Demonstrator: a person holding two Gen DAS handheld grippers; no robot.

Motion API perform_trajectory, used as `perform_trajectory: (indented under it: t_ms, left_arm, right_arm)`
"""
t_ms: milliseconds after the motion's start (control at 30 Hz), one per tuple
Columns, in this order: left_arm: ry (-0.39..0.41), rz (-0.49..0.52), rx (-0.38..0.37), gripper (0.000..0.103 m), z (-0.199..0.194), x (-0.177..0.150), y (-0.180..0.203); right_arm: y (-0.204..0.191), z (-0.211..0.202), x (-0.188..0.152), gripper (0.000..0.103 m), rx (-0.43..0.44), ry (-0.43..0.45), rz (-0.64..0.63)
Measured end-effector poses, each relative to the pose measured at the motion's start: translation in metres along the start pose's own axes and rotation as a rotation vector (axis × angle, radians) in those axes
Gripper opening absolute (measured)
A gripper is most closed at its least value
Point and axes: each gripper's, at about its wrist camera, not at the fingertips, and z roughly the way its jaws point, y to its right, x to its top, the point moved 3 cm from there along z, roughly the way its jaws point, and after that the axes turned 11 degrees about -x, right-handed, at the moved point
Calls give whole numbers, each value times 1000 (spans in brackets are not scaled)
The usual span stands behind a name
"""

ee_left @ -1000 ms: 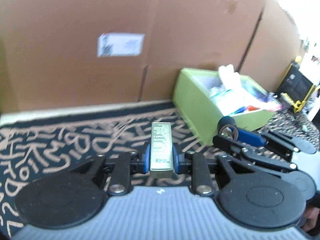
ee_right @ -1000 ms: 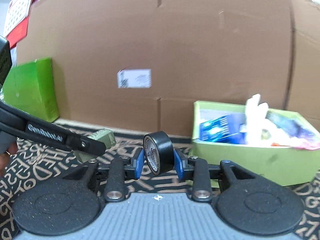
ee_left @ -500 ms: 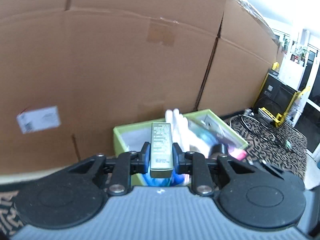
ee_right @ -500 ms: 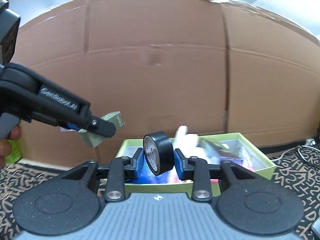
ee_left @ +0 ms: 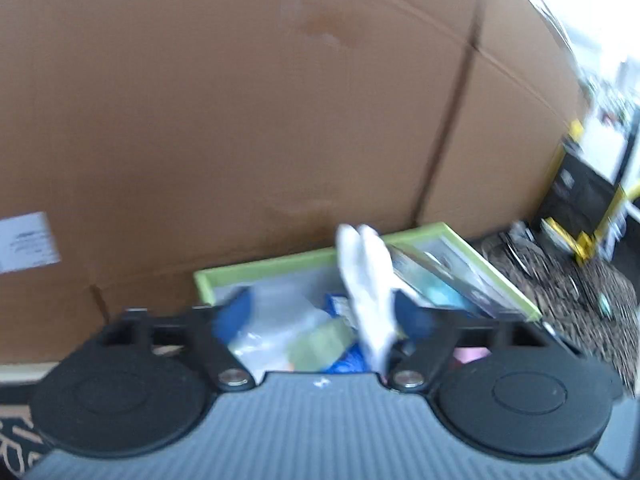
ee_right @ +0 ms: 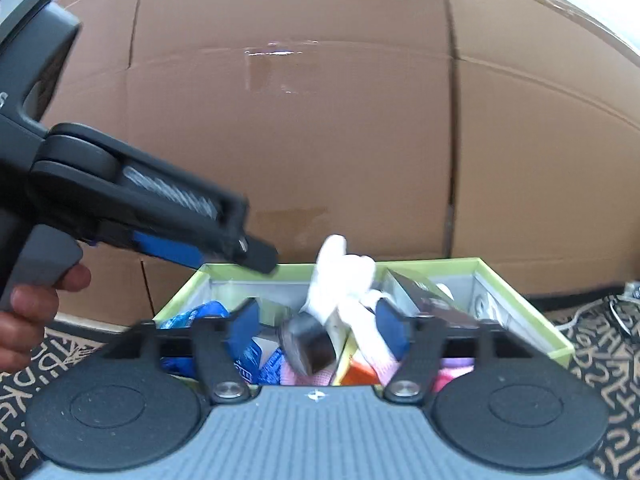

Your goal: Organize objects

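A lime-green open box (ee_left: 272, 267) full of mixed items sits against the cardboard wall. My left gripper (ee_left: 324, 318) hangs over it with its jaws opening; the small olive-gold carton (ee_left: 322, 344) lies loose and blurred below the pads, touching neither. My right gripper (ee_right: 318, 326) is also over the box (ee_right: 520, 292), jaws opening. The black tape roll (ee_right: 306, 344) is blurred between the pads and free of both. The left gripper (ee_right: 256, 256) reaches in from the upper left of the right wrist view. A white glove (ee_right: 340, 280) sticks up from the box.
A tall cardboard wall (ee_right: 320, 140) stands right behind the box. A black rug with tan lettering (ee_right: 600, 340) covers the floor. A black and yellow case (ee_left: 580, 204) and cables (ee_left: 520, 248) lie to the right. A person's hand (ee_right: 28, 320) holds the left gripper's handle.
Both grippers moved over the green box and opened. The olive-gold carton left the left jaws and the tape roll left the right jaws; both now drop into the box.
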Motion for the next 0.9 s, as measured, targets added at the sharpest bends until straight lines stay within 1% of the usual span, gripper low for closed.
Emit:
perform_trajectory:
  t_ms: [33,100,200,267,333,367,467,500,567,633,733,800,900]
  left_arm:
    - [26,-5,0,88,-5,-2,-3]
    - [32,-17,-9,90,-12,-4,-7]
    - [65,-38,26,103,-27,-9,-11]
    - [90,-33,58,103,-37,-13,-9]
    - [99,-26,59,103,-48,-18,-5]
    - [104,-26,59,103,-54,-20,-3]
    - [113,-12,69,103,-74,-29,9]
    - [113,-8,74,103,-84,-31,10]
    - [105,-4,87,103,-96,-39,18]
    - [76,0,105,103,-107,-51,28]
    - [39,-12,157,103,-121,-74,40]
    - [44,-28,189,103,-132,-91,47]
    - [27,-46,188,103,-143,-112,57]
  right_arm:
    - [2,-3,-1,71,4,-2,12]
    - [6,-10,-1,77,-5,14,26]
    - [7,-24,-2,87,-14,25,43]
    - [3,-29,-3,92,-11,10,48]
    - [6,-31,-5,94,-15,-5,45]
    - [5,-31,-5,96,-15,-10,43]
    - [10,-49,-5,98,-14,-16,51]
    - [12,-57,-5,101,-16,-20,53]
    - [15,-74,-5,102,-27,-30,45]
    - [18,-89,-5,103,-48,-38,26]
    - [22,-110,-8,103,-91,-53,-5]
    - [23,-123,-13,103,-120,-72,-23]
    - [24,-143,-22,103,-149,-83,-43]
